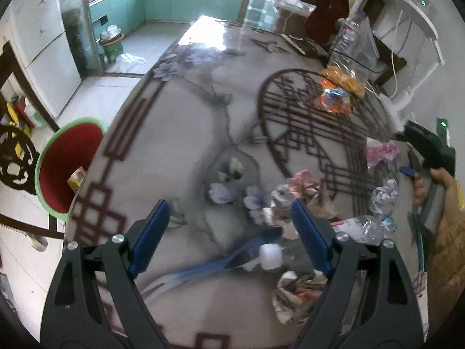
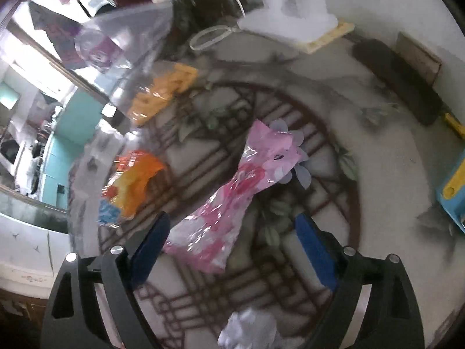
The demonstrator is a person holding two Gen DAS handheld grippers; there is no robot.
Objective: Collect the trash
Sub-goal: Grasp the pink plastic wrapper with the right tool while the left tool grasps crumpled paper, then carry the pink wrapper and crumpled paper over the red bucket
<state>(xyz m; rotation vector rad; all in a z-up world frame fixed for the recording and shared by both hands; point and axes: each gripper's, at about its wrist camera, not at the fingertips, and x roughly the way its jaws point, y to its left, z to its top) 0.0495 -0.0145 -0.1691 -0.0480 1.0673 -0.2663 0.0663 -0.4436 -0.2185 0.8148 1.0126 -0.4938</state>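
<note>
My left gripper [image 1: 229, 218] is open above the patterned table [image 1: 189, 122]. Under it lie a clear plastic bottle with a white cap [image 1: 270, 256] and crumpled paper wads [image 1: 293, 296], with another wad [image 1: 302, 189] just ahead. A red bin with a green rim [image 1: 68, 168] stands left of the table with a yellow scrap inside. My right gripper [image 2: 232, 229] is open over a pink plastic wrapper [image 2: 229, 203]; it also shows at the right edge of the left wrist view [image 1: 407, 171]. An orange wrapper [image 2: 136, 183] lies to its left, and a white paper ball [image 2: 250, 328] lies below it.
A clear bag with yellow snacks [image 2: 162, 93] and an orange wrapper [image 1: 334, 99] sit at the table's far side. A white foam piece [image 2: 290, 20], a dark brush [image 2: 401, 78] and a blue-yellow item [image 2: 453, 186] lie near the edge. A green waste basket [image 1: 112, 46] stands in the kitchen doorway.
</note>
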